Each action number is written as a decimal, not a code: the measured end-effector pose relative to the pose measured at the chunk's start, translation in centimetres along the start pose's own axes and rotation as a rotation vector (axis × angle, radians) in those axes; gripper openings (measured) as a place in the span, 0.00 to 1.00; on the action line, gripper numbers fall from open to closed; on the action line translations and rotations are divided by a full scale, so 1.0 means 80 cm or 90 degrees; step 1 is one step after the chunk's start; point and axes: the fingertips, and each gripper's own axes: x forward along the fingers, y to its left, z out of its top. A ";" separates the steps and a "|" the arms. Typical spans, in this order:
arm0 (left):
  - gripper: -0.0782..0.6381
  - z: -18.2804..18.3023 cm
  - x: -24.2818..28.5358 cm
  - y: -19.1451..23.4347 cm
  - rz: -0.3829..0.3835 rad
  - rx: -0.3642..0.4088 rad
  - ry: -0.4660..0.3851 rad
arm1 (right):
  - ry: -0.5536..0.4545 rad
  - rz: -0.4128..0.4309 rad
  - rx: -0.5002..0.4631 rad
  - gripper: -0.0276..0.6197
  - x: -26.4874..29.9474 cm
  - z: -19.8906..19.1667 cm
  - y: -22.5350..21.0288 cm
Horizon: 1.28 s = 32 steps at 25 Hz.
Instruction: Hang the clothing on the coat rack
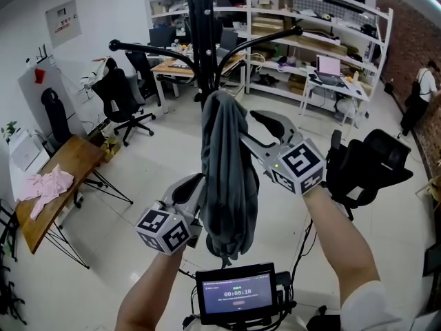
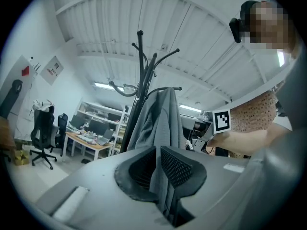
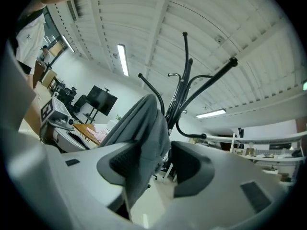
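Clothing (image 1: 227, 178), a grey garment, hung draped over a hook of the coat rack (image 1: 204, 40), its folds trailing down between the two tools. The left hand-held gripper (image 2: 157, 164) was clamped on a lower fold. The right hand-held gripper (image 3: 156, 162) had its jaws apart, with cloth lying loosely between them, unpinched. The sound course seemed to be drawing the right one clear without snagging, checking the garment sat securely on the hook, then loosening the left. A table (image 1: 76, 157) bearing pink cloth (image 1: 45, 185) stood well apart.
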 end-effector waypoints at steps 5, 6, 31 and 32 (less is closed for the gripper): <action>0.16 0.000 0.006 -0.007 -0.010 -0.002 -0.002 | 0.007 -0.005 0.029 0.40 -0.013 -0.013 -0.004; 0.16 0.000 0.007 -0.009 -0.012 -0.003 -0.002 | 0.010 -0.008 0.032 0.40 -0.016 -0.017 -0.004; 0.16 -0.039 -0.010 -0.055 -0.088 0.022 0.045 | 0.123 -0.136 0.189 0.40 -0.128 -0.117 0.059; 0.16 -0.041 -0.013 -0.056 -0.091 0.017 0.048 | 0.123 -0.142 0.195 0.40 -0.132 -0.117 0.064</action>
